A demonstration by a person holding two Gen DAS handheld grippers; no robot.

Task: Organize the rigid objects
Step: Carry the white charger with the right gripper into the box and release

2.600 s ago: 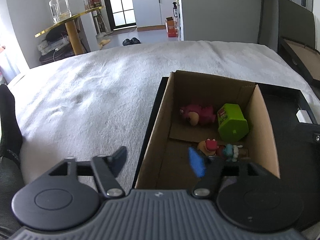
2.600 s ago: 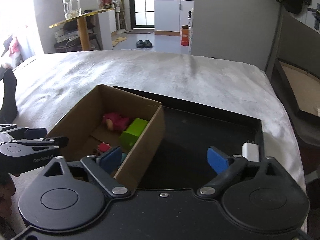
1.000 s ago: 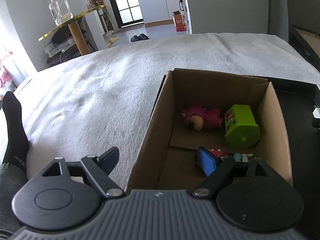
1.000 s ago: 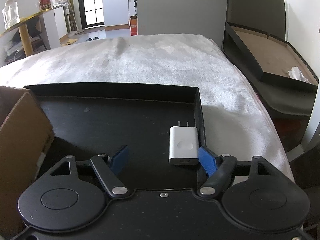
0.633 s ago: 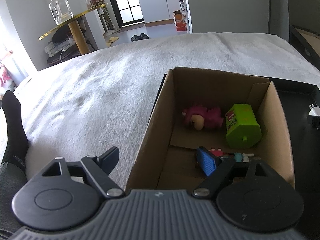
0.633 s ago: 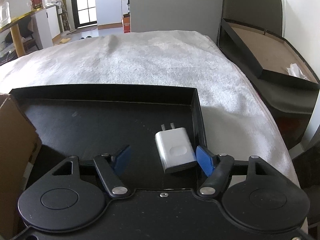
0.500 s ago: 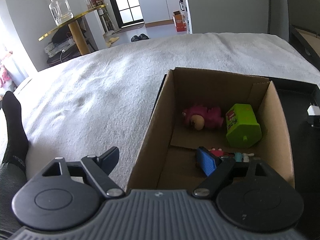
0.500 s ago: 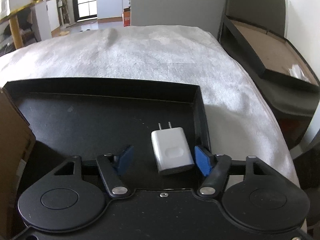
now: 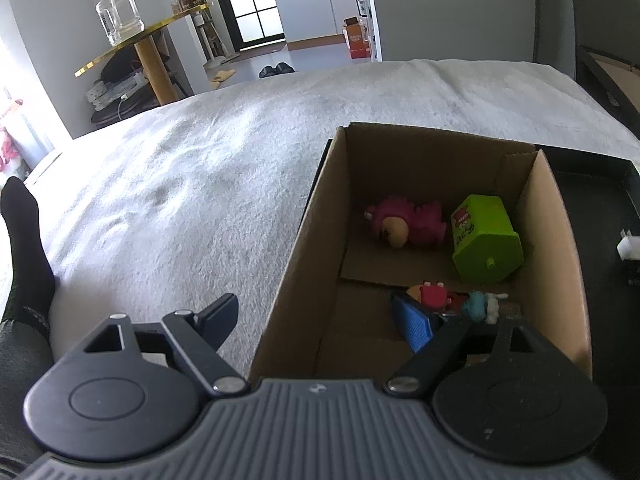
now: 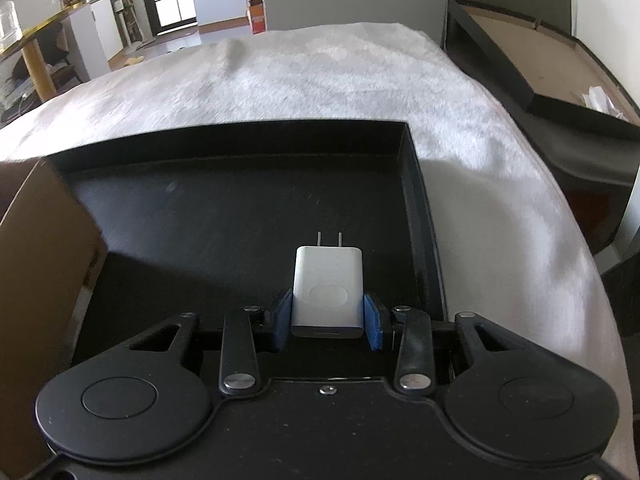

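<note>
My right gripper (image 10: pixel 327 322) is shut on a white plug charger (image 10: pixel 328 290), prongs pointing away, over the black tray (image 10: pixel 224 216). The charger also shows at the right edge of the left wrist view (image 9: pixel 629 246). My left gripper (image 9: pixel 320 320) is open and empty, straddling the left wall of the cardboard box (image 9: pixel 308 260). Inside the box lie a pink plush toy (image 9: pixel 408 224), a green plastic toy (image 9: pixel 484 240) and a small red and blue figure (image 9: pixel 452 300).
The box stands in the left part of the black tray on a white blanket (image 9: pixel 180 184). The box's corner shows at the left of the right wrist view (image 10: pixel 36 264). A black-socked foot (image 9: pixel 24 240) lies at far left. A dark open case (image 10: pixel 560 92) stands at the right.
My right gripper has closed its fingers on the white charger, which now sits squarely between the pads. The left gripper has barely moved.
</note>
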